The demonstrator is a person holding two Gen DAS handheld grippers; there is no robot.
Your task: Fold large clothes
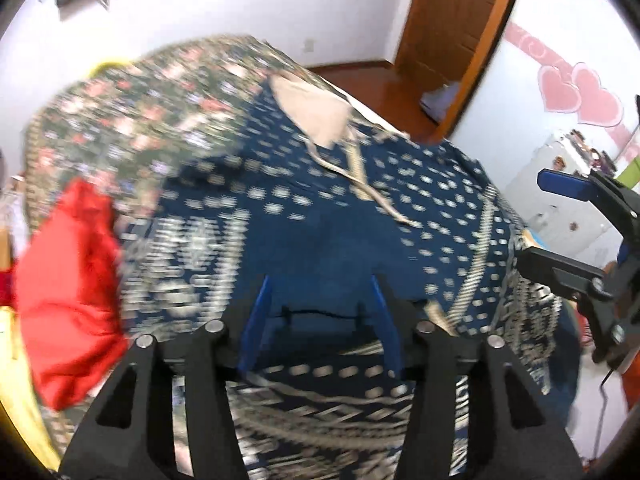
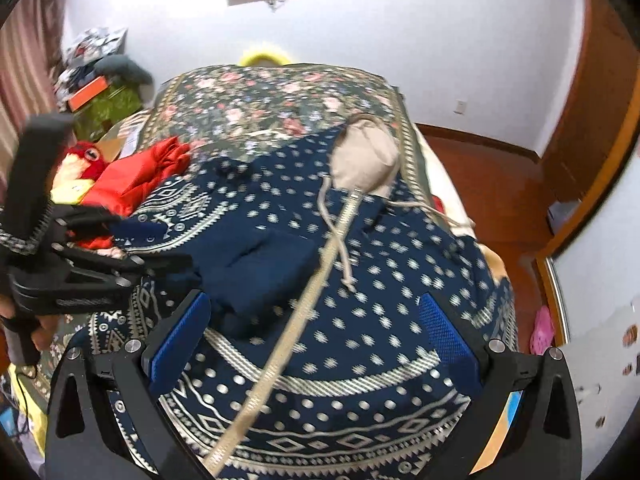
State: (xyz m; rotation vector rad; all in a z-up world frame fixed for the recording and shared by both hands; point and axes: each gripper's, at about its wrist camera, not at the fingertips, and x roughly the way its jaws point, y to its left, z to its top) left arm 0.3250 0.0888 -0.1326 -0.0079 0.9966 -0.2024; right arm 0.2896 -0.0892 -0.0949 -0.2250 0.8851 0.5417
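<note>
No text, label, brand or number can be read in either view. The hearts (image 1: 580,94) on the wall are plain pink shapes without lettering, and the small stickers on the cabinet (image 1: 560,196) are too blurred to make out.

Red garment (image 2: 140,178) crowds bed's left; floral cover (image 2: 256,100) beyond open.
</note>
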